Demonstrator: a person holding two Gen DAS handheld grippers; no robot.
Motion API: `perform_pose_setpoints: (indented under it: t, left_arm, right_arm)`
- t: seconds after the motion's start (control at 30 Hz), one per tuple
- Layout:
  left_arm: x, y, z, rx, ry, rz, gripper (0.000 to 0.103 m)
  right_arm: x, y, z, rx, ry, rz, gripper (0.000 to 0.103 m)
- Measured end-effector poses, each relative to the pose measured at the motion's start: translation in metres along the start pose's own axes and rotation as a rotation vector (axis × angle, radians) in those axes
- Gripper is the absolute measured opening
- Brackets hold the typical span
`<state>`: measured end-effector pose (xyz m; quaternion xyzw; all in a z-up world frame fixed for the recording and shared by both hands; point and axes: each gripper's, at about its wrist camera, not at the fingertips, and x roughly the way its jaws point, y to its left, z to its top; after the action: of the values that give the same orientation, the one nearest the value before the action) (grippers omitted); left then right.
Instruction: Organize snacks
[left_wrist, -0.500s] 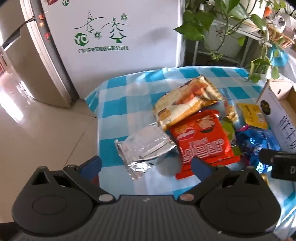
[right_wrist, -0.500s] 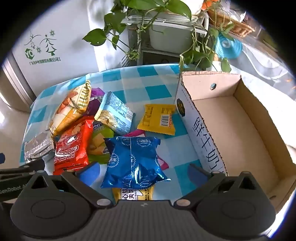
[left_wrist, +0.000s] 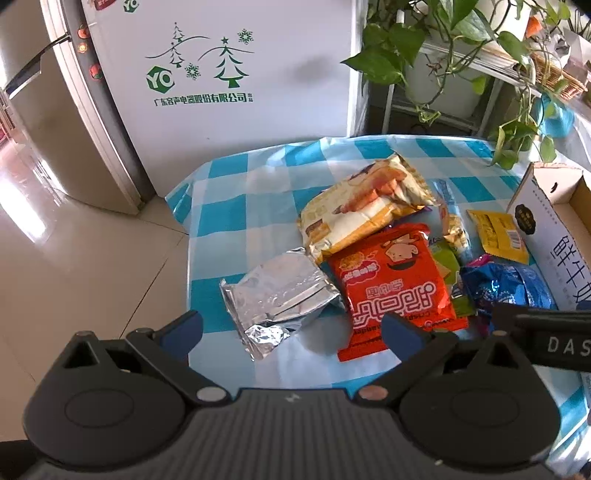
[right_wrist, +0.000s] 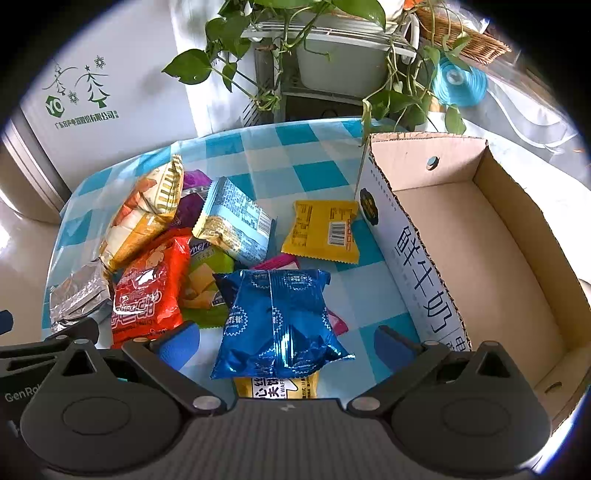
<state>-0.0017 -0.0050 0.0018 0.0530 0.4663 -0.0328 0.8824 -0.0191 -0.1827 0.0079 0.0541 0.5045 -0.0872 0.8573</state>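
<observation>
A heap of snack packets lies on a blue-and-white checked tablecloth (left_wrist: 255, 206). My left gripper (left_wrist: 291, 328) is open and empty, just above a silver foil packet (left_wrist: 280, 291), with a red packet (left_wrist: 391, 288) by its right finger. My right gripper (right_wrist: 286, 341) is open and empty, its fingers either side of a shiny blue packet (right_wrist: 280, 321). A yellow packet (right_wrist: 323, 230) lies beside an empty cardboard box (right_wrist: 480, 258) on the right. A pale blue packet (right_wrist: 236, 221) and an orange-yellow bag (right_wrist: 147, 214) lie further back.
A white appliance with green tree print (left_wrist: 229, 81) stands behind the table, with a grey fridge (left_wrist: 44, 122) to its left. Potted vines on a rack (right_wrist: 332, 55) hang over the table's far edge. Tiled floor (left_wrist: 74, 266) lies left of the table.
Both grippers have barely moved. The right gripper's body shows a little further into the left wrist view. The packets lie as before.
</observation>
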Motion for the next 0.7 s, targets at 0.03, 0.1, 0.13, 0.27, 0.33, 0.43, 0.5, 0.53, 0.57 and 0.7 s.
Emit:
perform_pose_setpoints:
  t: [0.03,0.1,0.13,0.27,0.33,0.43,0.5,0.53,0.57,0.7]
  left_arm:
    - [-0.0003,0.0001,-0.0003,0.003,-0.001,0.002,0.102]
    - [-0.0014,0.0005,0.0,0.01,-0.004,0.007,0.102]
    - [-0.0016,0.0007,0.0,0.011,-0.006,0.01,0.102]
    - [-0.0021,-0.0006,0.0,0.005,-0.01,0.009,0.102]
    - [-0.0028,-0.001,0.0003,0.001,-0.013,0.006,0.102]
    - [-0.0026,-0.0017,0.0006,0.0,-0.011,0.006,0.102]
    - [-0.003,-0.0018,0.0009,0.001,-0.015,0.011,0.102]
    - [-0.0032,-0.0018,0.0007,0.002,-0.017,0.014,0.102]
    - [-0.0035,-0.0014,0.0009,0.0,-0.016,0.013,0.102]
    - [-0.0024,-0.0011,0.0012,0.002,0.008,0.013,0.102]
  right_arm:
    - [-0.0003,0.0002,-0.0003,-0.001,-0.002,0.0,0.103]
    - [-0.0003,0.0009,-0.0003,-0.006,-0.004,-0.004,0.103]
    - [-0.0002,0.0011,-0.0009,-0.007,-0.003,-0.005,0.103]
    - [-0.0006,0.0025,-0.0011,-0.012,-0.005,-0.009,0.103]
    - [-0.0014,0.0028,-0.0008,-0.016,-0.009,-0.012,0.103]
    - [-0.0019,0.0021,-0.0006,-0.017,-0.012,-0.013,0.103]
    - [-0.0021,0.0023,-0.0008,-0.02,-0.013,-0.015,0.103]
    - [-0.0023,0.0026,-0.0008,-0.02,-0.013,-0.015,0.103]
    - [-0.0026,0.0024,-0.0007,-0.02,-0.014,-0.014,0.103]
    - [-0.0029,0.0027,-0.0003,-0.021,-0.016,-0.007,0.103]
